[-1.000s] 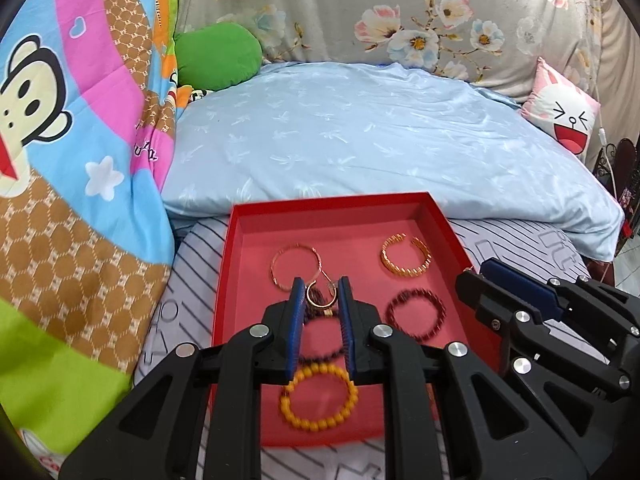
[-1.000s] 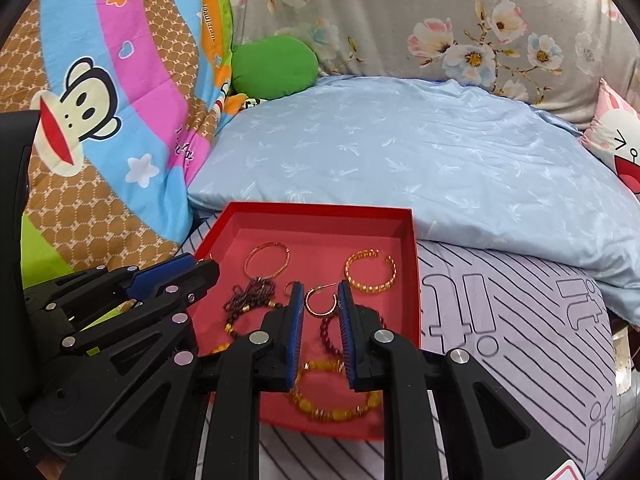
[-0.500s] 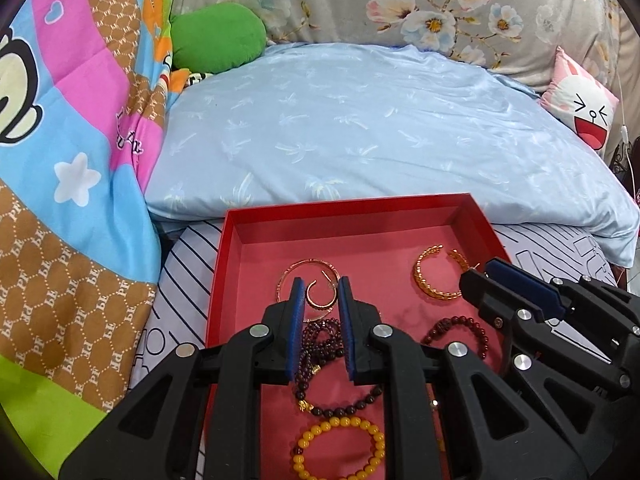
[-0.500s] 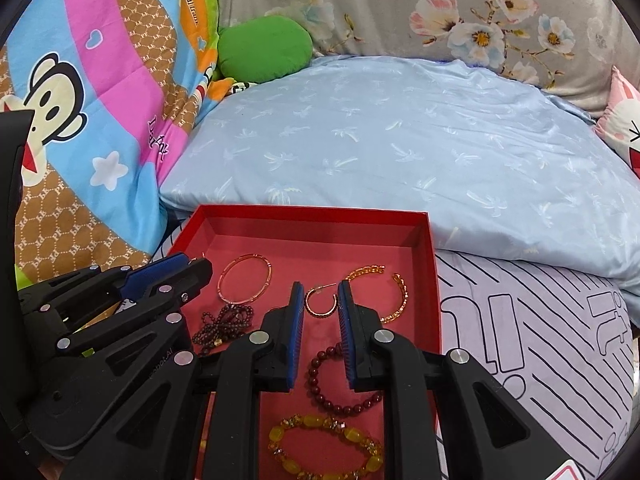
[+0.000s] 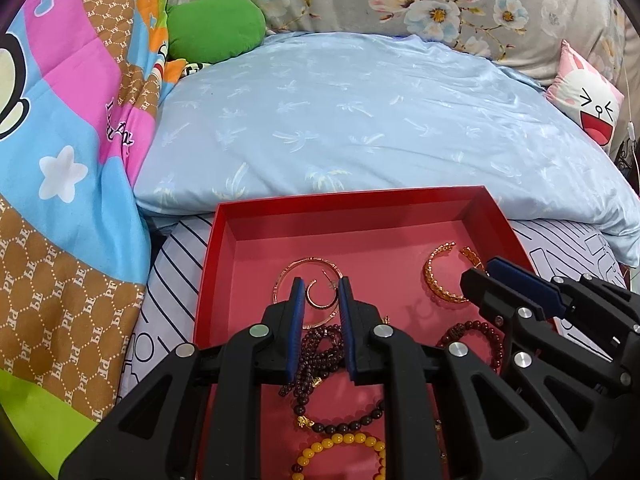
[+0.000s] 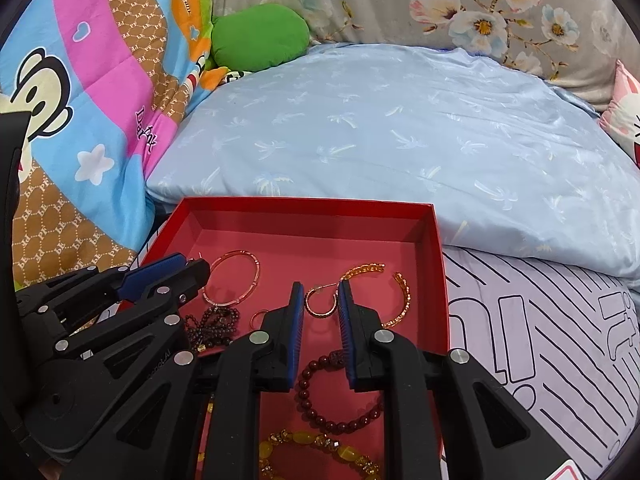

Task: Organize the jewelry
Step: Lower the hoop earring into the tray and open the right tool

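Note:
A red tray point(image 5: 344, 208) point(image 6: 304, 210) lies on the bed and holds several bracelets and hoops. My left gripper point(image 5: 320, 289) is shut on a small gold hoop earring point(image 5: 320, 300), held above a thin gold bangle point(image 5: 308, 264). My right gripper point(image 6: 320, 293) is shut on a second gold hoop earring point(image 6: 320, 307), held beside a gold cuff bracelet point(image 6: 396, 300) point(image 5: 440, 284). Dark red bead strands point(image 5: 320, 356), a dark red bead bracelet point(image 6: 340, 404) and a yellow bead bracelet point(image 5: 340, 452) lie nearer in the tray. Each gripper shows in the other's view.
A pale blue pillow point(image 5: 360, 120) lies right behind the tray. A colourful monkey quilt point(image 5: 60, 160) rises on the left, with a green cushion point(image 5: 216, 28) behind. A striped lilac sheet point(image 6: 540, 340) lies right of the tray. A pink bunny cushion point(image 5: 588, 108) sits far right.
Both grippers have moved forward over the tray toward its far half, each still holding its hoop earring. The tray looms larger and nearer in both views.

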Demonstrator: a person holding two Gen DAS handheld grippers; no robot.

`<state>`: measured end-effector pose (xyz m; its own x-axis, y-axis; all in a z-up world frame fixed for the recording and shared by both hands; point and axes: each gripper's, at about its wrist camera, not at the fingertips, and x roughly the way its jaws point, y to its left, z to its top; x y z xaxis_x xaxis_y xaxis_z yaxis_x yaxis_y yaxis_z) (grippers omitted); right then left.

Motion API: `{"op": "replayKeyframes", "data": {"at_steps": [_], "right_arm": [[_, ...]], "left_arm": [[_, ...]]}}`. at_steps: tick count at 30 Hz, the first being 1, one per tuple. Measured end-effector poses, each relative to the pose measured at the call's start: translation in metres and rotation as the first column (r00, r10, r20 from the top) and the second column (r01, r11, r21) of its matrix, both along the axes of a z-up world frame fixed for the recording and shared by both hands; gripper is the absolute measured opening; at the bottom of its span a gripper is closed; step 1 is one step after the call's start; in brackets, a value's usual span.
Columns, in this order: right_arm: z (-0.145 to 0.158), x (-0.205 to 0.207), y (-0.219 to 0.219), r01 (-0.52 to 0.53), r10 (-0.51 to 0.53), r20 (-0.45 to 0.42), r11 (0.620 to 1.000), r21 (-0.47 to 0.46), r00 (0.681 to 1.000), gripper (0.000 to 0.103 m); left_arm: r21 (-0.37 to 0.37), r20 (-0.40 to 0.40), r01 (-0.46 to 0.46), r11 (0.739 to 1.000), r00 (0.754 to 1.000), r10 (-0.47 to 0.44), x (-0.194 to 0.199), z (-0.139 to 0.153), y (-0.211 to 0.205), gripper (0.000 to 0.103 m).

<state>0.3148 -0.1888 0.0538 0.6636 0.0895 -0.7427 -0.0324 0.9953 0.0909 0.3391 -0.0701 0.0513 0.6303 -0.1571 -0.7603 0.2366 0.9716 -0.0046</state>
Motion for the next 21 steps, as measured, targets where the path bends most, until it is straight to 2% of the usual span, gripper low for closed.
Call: {"op": "replayKeyframes", "data": {"at_steps": [8, 15, 21], "right_arm": [[0.0000, 0.0017, -0.0007, 0.002, -0.002, 0.002, 1.000, 0.000, 1.000, 0.017], [0.0010, 0.0023, -0.0007, 0.000, 0.000, 0.010, 1.000, -0.003, 1.000, 0.019], [0.0060, -0.0019, -0.0017, 0.005, -0.005, 0.013, 1.000, 0.007, 1.000, 0.021]], "left_arm": [[0.003, 0.004, -0.007, 1.000, 1.000, 0.007, 0.0021, -0.0005, -0.0005, 0.017], [0.006, 0.006, -0.031, 1.000, 1.000, 0.031, 0.0023, 0.0010, 0.0005, 0.034], [0.012, 0.017, -0.029, 1.000, 0.999, 0.028, -0.0023, 0.0058, 0.0001, 0.035]]}}
